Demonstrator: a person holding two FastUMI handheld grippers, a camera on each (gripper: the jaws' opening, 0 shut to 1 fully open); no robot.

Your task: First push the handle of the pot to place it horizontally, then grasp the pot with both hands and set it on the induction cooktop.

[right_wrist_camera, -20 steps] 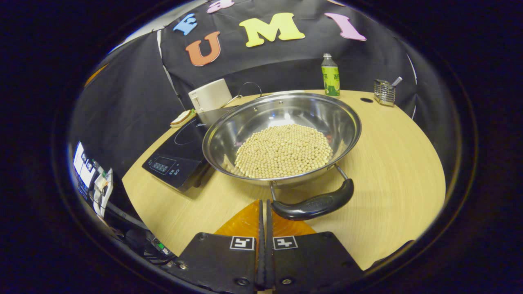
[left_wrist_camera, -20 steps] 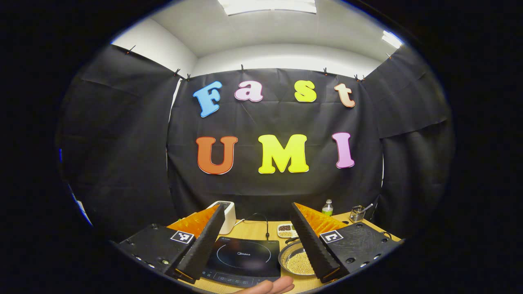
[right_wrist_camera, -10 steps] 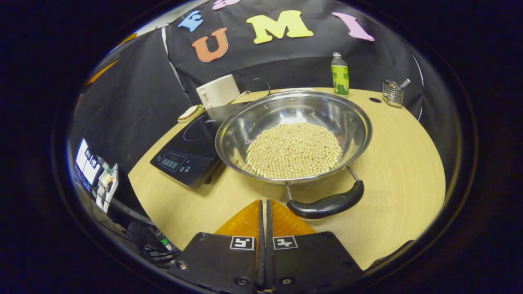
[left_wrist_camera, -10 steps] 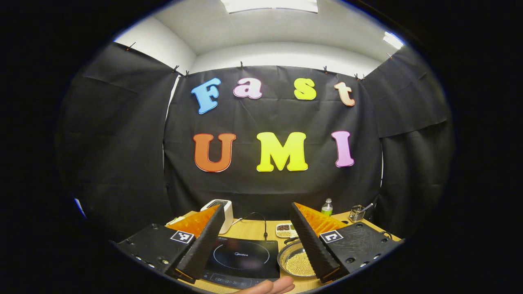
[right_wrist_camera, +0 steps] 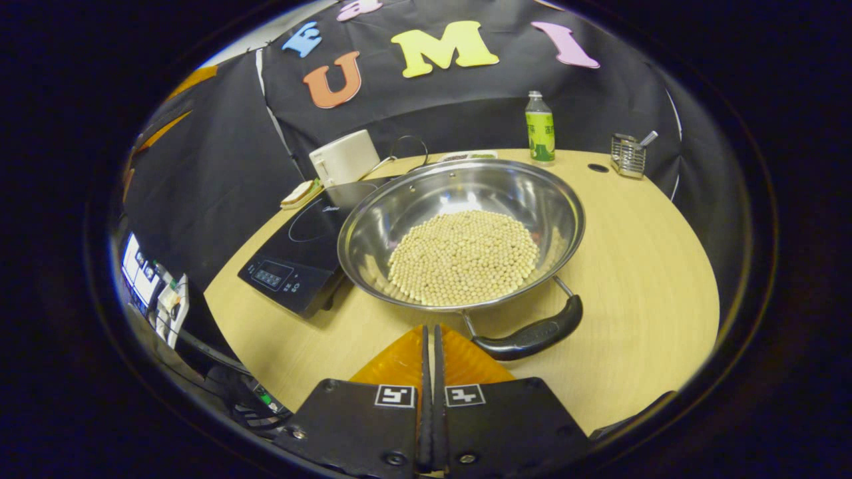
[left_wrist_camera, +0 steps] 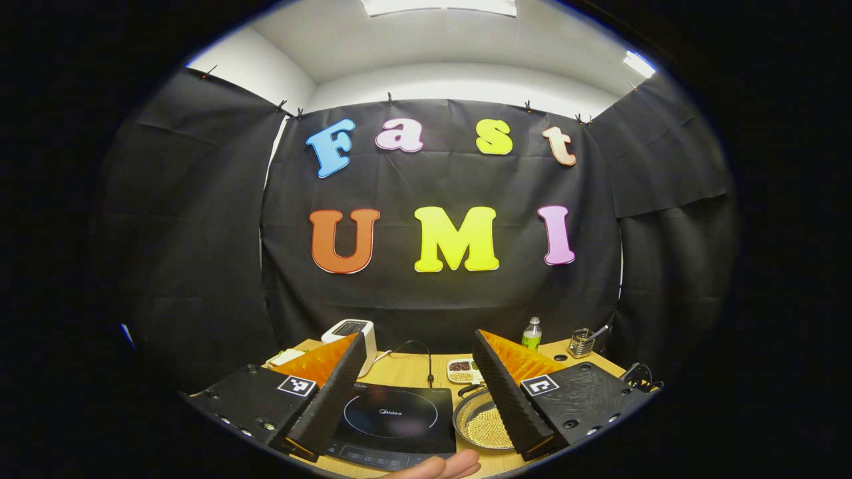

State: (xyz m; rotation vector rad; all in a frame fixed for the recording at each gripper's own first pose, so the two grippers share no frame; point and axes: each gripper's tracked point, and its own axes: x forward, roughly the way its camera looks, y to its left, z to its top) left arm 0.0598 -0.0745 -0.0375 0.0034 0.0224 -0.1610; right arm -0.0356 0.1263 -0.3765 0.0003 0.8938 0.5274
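Currently table (right_wrist_camera: pixel 639 253) spans mid-frame in right gripper view. Cooktop (right_wrist_camera: pixel 299 249) left of centre, pot (right_wrist_camera: pixel 461 233) dead centre touching its right edge, beans inside. Pot handle (right_wrist_camera: pixel 529 332) lower centre-right, just beside right gripper (right_wrist_camera: pixel 430 332), fingers pressed together. Left gripper (left_wrist_camera: pixel 419 379) spread wide, bottom of its view, above cooktop (left_wrist_camera: pixel 393 419).

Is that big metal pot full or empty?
Partly full. The pot holds a layer of pale round beans covering its bottom, while its shiny inner walls above them stay bare.
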